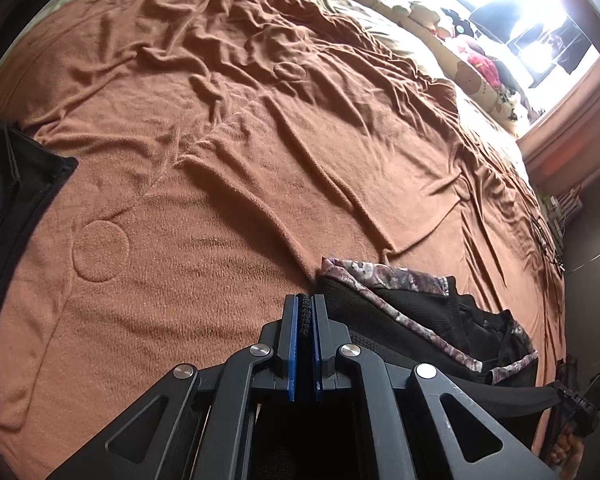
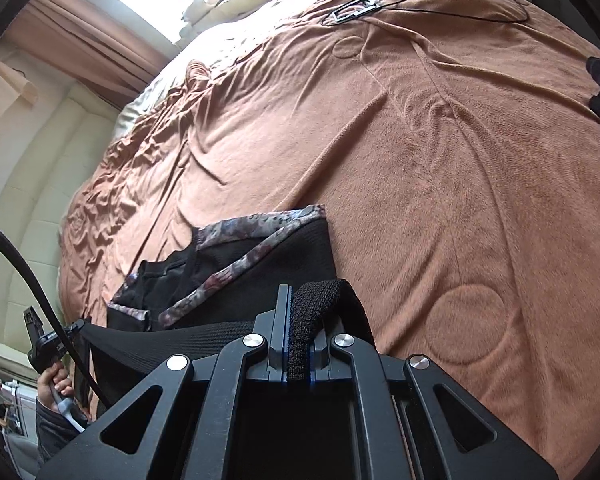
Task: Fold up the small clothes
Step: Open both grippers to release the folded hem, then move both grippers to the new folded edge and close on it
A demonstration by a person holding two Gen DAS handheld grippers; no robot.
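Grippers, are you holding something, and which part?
Yes. The left gripper and right gripper each pinch the black knit edge of the black garment with floral trim.

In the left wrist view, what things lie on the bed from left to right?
Black cloth at the left edge → left claw, shut on the black garment → black garment with floral trim → right claw at the far right edge.

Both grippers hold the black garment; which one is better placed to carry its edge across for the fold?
Probably the left gripper: open brown blanket lies ahead of it. Right gripper pinches a bunched black garment edge.
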